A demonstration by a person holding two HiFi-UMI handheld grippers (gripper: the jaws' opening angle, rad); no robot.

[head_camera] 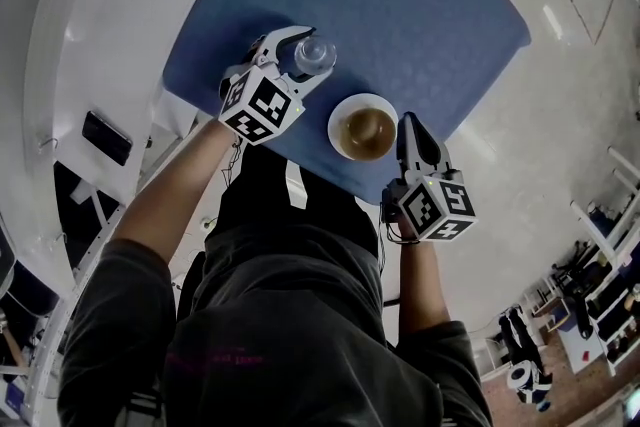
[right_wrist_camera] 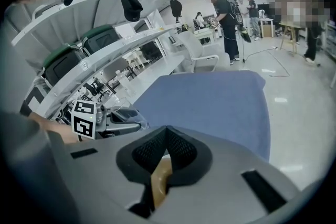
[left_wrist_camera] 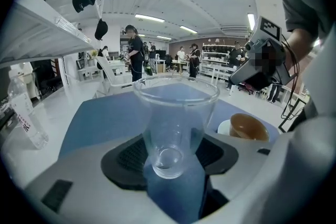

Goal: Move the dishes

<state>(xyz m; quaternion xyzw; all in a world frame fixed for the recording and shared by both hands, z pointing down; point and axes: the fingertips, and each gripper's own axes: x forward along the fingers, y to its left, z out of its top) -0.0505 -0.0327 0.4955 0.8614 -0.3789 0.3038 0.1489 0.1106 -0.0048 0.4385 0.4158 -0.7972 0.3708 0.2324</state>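
Right hand-held gripper (right_wrist_camera: 167,136) pinches the bowl (right_wrist_camera: 159,182) rim, clear only in its view.

The person wears a dark grey short-sleeved shirt (head_camera: 300,315) with loose sleeves (head_camera: 110,305) and a faint reddish print (head_camera: 210,355) low on the front (too dim to read). At the waist the clothing is black, crossed by one pale strip (head_camera: 296,185). The left gripper (head_camera: 308,55) and the right gripper (head_camera: 409,127) have smooth pale grey shells that taper toward the jaws. The jaws are lined with black ribbed pads (left_wrist_camera: 131,157), and dark rectangular slots (right_wrist_camera: 257,183) are set into the shells. Each gripper carries a white cube (head_camera: 262,105) printed with black square markers. Thin black cables (head_camera: 384,215) run by the wrists.
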